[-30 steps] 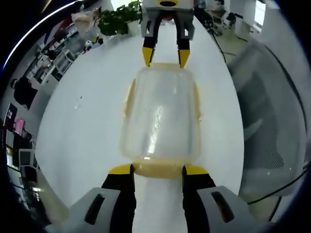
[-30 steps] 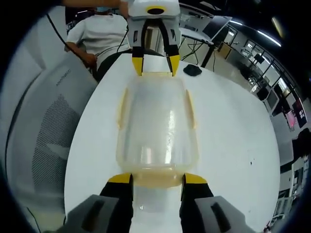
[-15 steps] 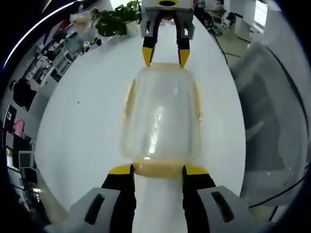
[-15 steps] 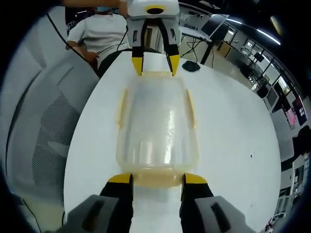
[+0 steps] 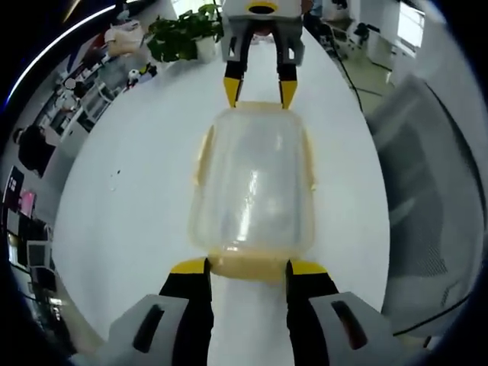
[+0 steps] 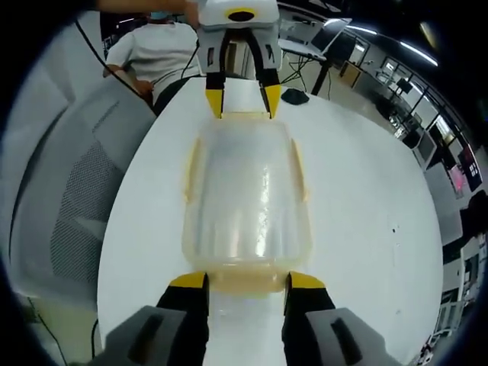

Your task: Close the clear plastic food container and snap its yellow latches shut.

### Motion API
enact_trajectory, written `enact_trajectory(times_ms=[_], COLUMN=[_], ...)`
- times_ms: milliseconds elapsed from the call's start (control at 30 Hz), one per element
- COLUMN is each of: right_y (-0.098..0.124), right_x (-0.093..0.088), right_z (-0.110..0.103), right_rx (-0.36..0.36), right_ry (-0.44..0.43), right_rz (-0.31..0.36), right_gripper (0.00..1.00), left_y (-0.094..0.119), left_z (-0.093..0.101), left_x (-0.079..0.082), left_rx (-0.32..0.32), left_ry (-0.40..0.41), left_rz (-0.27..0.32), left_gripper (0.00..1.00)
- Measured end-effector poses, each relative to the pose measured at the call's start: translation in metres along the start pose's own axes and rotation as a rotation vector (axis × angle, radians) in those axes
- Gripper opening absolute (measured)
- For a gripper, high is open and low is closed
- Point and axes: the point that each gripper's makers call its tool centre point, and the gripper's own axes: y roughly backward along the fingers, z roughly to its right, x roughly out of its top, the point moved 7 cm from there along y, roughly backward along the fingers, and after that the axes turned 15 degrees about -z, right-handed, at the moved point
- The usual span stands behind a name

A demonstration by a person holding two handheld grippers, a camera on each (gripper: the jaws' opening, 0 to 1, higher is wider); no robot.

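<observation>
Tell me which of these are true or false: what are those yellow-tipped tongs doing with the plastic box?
1. The clear container lies on a white table. True.
2. The two tongs stand at opposite ends of the container. True: the left tongs at one end latch, the right tongs at the far end.
3. The container is full of red fruit. False: nothing can be seen through its clear walls.
4. The left tongs are lifted high above the table. False: their yellow tips sit on either side of the end latch.
5. A potted green plant stands at the table's far edge. True.
</observation>
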Motion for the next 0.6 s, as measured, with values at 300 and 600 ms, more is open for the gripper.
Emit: enact_trajectory(times_ms=[300, 600], right_y=[0.0, -0.001], right_x=[-0.018, -0.03], right_z=[0.003, 0.007], right_rx=[0.005, 0.012], right_ry=[0.004, -0.008], right_rz=[-0.015, -0.017], right_gripper=[0.35, 0.35], left_y=[-0.007, -0.014], left_z=[-0.003, -0.006], left_x=[0.018, 0.028], left_rx=[-0.015, -0.022], left_ry=[-0.005, -0.013], left_rz=[0.01, 0.017], left_gripper=[0.34, 0.34])
